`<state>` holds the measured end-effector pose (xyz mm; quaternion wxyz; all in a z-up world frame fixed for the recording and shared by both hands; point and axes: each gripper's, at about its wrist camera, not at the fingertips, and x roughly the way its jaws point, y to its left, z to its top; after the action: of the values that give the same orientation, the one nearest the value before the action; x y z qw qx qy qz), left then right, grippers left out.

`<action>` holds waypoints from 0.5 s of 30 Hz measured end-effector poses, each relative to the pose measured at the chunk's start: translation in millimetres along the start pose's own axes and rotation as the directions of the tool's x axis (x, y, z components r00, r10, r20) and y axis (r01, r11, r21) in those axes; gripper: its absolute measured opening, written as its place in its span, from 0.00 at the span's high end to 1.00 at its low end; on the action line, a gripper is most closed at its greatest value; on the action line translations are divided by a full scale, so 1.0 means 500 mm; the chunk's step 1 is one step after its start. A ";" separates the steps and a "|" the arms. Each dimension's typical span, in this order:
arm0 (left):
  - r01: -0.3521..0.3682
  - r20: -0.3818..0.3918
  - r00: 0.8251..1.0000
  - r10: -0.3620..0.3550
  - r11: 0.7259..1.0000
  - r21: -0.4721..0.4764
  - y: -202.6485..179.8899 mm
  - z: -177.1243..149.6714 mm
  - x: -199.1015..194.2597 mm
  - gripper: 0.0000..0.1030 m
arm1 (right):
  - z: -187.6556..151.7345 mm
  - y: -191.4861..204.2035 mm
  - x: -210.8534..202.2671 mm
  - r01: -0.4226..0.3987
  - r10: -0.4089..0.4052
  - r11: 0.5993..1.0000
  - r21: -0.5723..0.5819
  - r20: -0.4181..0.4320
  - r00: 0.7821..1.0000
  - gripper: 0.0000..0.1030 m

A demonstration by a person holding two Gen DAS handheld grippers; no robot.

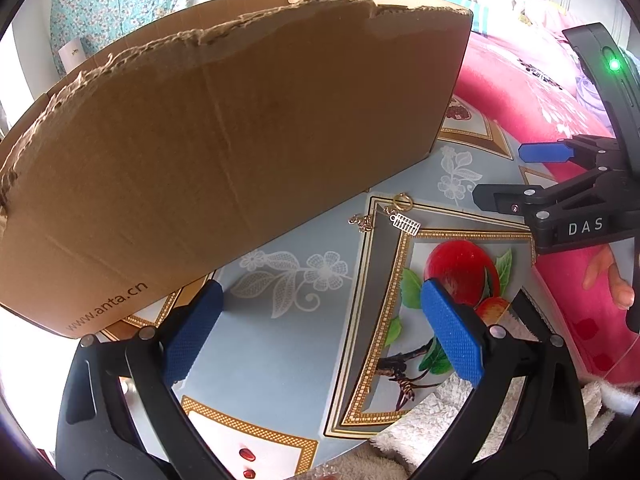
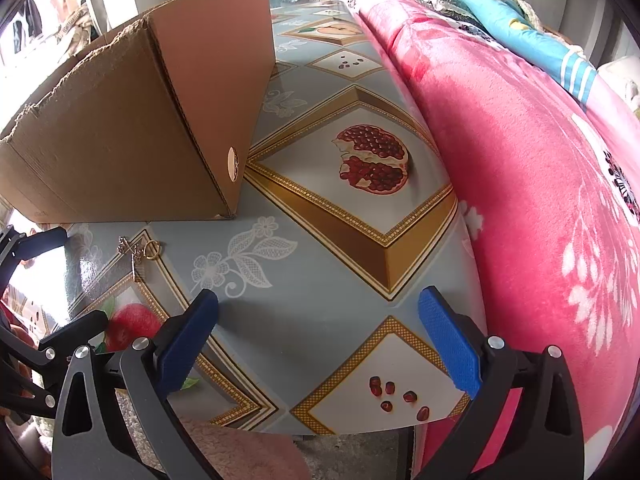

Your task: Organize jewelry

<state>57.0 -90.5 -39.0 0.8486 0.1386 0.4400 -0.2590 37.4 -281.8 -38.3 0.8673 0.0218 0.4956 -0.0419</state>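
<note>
Small gold jewelry lies on the patterned tabletop close to the cardboard box (image 1: pixel 224 152): a gold ring (image 1: pixel 401 200) with a little silver abacus charm (image 1: pixel 405 223), and a tangled gold chain piece (image 1: pixel 361 221) to its left. The right wrist view shows the same ring (image 2: pixel 152 249) and charm (image 2: pixel 132 258) at left, in front of the box (image 2: pixel 132 136). My left gripper (image 1: pixel 320 330) is open above the table, short of the jewelry, holding nothing. My right gripper (image 2: pixel 318 338) is also open and empty; it appears at the right in the left wrist view (image 1: pixel 508 178).
A pink flowered blanket (image 2: pixel 520 168) runs along the table's right side. The tablecloth (image 2: pixel 320 264) shows fruit pictures. A fluffy white cloth (image 1: pixel 420 432) lies at the table's near edge. A hand (image 1: pixel 608 280) shows at far right.
</note>
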 end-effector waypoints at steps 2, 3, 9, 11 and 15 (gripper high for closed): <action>0.000 -0.002 1.000 0.000 1.000 0.000 0.000 0.000 0.000 0.07 | 0.001 0.001 -0.001 0.001 -0.001 1.000 -0.001 0.003 1.000 0.06; 0.000 -0.004 1.000 0.000 1.000 0.000 0.001 0.000 0.000 0.07 | 0.001 0.000 -0.001 0.001 -0.001 1.000 -0.002 0.004 1.000 0.06; 0.001 -0.002 1.000 -0.001 1.000 -0.001 0.001 0.000 0.000 0.07 | 0.000 0.001 -0.002 -0.001 0.001 1.000 -0.001 0.012 1.000 0.06; 0.001 0.003 1.000 -0.001 1.000 -0.001 0.001 -0.001 -0.001 0.07 | -0.001 0.001 -0.003 -0.001 0.001 1.000 -0.001 0.016 1.000 0.06; 0.003 0.004 1.000 -0.003 1.000 0.001 0.002 -0.003 -0.003 0.07 | -0.004 0.002 -0.004 0.000 0.000 1.000 -0.001 0.024 1.000 0.06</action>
<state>56.0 -88.6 -38.5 0.8491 0.1377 0.4383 -0.2607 34.7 -280.5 -37.4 0.8732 0.0211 0.4851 -0.0420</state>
